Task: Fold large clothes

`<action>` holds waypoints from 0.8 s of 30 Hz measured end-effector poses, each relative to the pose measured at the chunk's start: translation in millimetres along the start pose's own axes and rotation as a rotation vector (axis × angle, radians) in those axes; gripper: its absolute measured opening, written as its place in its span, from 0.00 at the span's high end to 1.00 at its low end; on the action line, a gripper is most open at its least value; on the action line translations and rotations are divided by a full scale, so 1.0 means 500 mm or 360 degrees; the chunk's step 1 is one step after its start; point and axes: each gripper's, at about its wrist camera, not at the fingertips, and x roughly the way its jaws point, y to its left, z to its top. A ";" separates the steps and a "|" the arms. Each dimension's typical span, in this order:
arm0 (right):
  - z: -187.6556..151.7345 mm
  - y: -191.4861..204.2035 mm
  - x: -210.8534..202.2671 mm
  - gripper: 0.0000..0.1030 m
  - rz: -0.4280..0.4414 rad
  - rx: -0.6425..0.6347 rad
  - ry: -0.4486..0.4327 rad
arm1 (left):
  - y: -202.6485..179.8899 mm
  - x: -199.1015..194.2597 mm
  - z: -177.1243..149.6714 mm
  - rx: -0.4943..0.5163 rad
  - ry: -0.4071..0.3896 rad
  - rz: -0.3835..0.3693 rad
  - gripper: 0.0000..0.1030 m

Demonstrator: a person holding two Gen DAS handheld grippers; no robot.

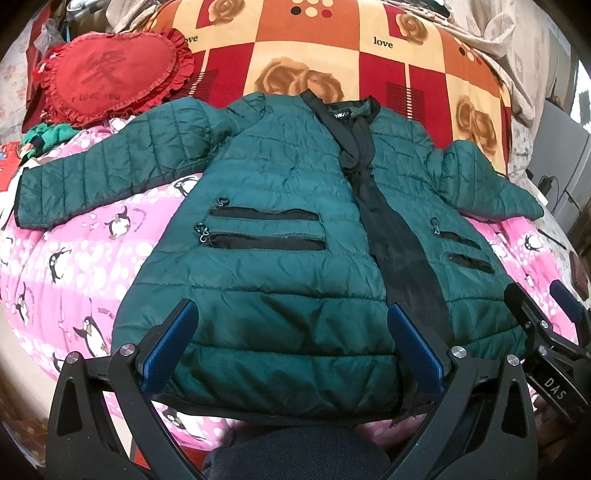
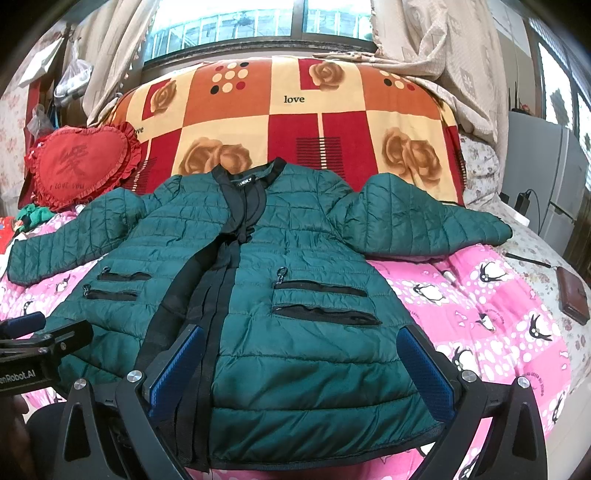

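Green quilted puffer jacket [image 1: 280, 229] flat, collar far; left tool [image 1: 291, 350] and right tool [image 2: 299, 373] both spread wide above hem.

Green jacket [image 2: 295, 258] lies spread on pink blanket [image 2: 480, 325], right tool [image 2: 301, 365] open above its hem.

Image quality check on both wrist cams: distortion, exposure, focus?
Left wrist: heavy fisheye barrel bend, black corner vignette; green quilted jacket sharp, evenly lit, open left gripper sharp too. Right wrist: same curvature; window bright and partly washed out, jacket well exposed, open right gripper in focus. No motion blur in either.
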 end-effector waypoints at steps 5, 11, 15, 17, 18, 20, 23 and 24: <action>0.000 0.001 0.000 0.00 0.0003 0.0003 0.0001 | -0.005 0.005 0.004 0.0007 0.0018 -0.0002 0.00; 0.001 -0.001 -0.001 0.00 0.0002 0.0003 0.0000 | -0.009 0.006 0.007 0.0009 0.0025 0.0000 0.00; 0.000 0.001 -0.002 0.00 0.0002 0.0003 -0.0002 | -0.008 0.005 0.009 0.0007 0.0021 -0.0001 0.00; 0.000 -0.001 -0.002 0.00 0.0003 0.0005 -0.0003 | -0.010 0.006 0.008 0.0004 0.0017 -0.0004 0.00; 0.000 -0.002 -0.002 0.00 0.0003 0.0005 -0.0002 | -0.010 0.007 0.008 0.0003 0.0017 -0.0004 0.00; 0.000 0.000 -0.003 0.00 0.0002 0.0008 -0.0006 | -0.009 0.008 0.010 0.0006 0.0016 -0.0002 0.00; 0.001 -0.001 -0.002 0.00 0.0003 0.0015 -0.0009 | -0.005 0.006 0.012 0.0004 0.0012 0.0000 0.00; 0.001 -0.002 -0.002 0.00 0.0003 0.0015 -0.0009 | -0.003 0.004 0.013 0.0003 0.0008 0.0002 0.00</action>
